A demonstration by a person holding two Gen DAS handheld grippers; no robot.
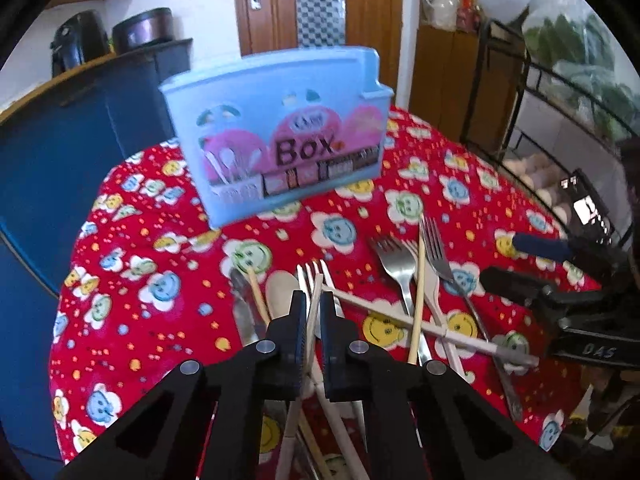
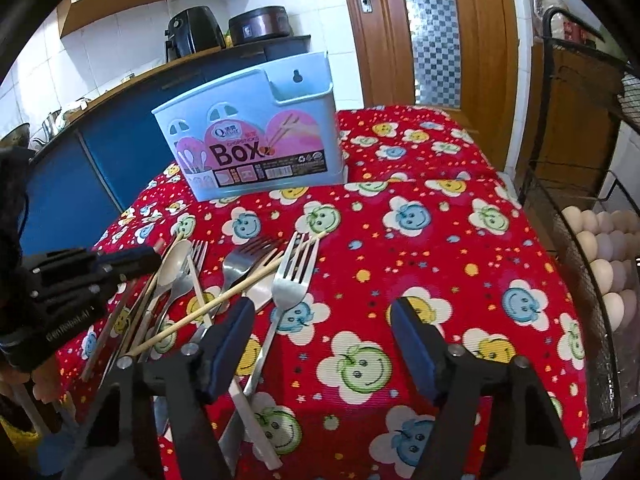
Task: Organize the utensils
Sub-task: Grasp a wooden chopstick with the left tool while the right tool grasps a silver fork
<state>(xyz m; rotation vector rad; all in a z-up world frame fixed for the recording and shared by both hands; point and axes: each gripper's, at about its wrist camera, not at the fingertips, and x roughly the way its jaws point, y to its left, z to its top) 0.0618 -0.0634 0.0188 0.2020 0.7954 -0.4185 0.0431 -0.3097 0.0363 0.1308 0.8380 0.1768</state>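
The light blue utensil box [image 2: 252, 128] marked "Box" is standing upright at the far side of the surface [image 2: 440, 248], which is wearing a red cloth printed with smiling flowers. Nearer the cameras than the box, a loose heap of utensils is lying on the cloth: metal forks [image 1: 394, 264], a pale spoon [image 2: 174, 266], and several wooden chopsticks [image 2: 224, 296] crossing over one another. The left hand-held gripper [image 1: 314, 300] is sitting over the part of the heap that lies straight in front of the box, its black fingers pressed almost together and pinching a pale chopstick [image 1: 316, 292] that is running up between them. The right hand-held gripper [image 2: 322, 312] is hovering to the right of the heap as seen from the box's front, its blue-padded fingers [image 2: 412, 336] standing apart with only the cloth showing between them; a fork [image 2: 290, 280] is lying just beside its left finger, not gripped. Past the surface's right edge, well away from the box, a black wire rack [image 2: 580, 216] is holding eggs [image 2: 604, 248].
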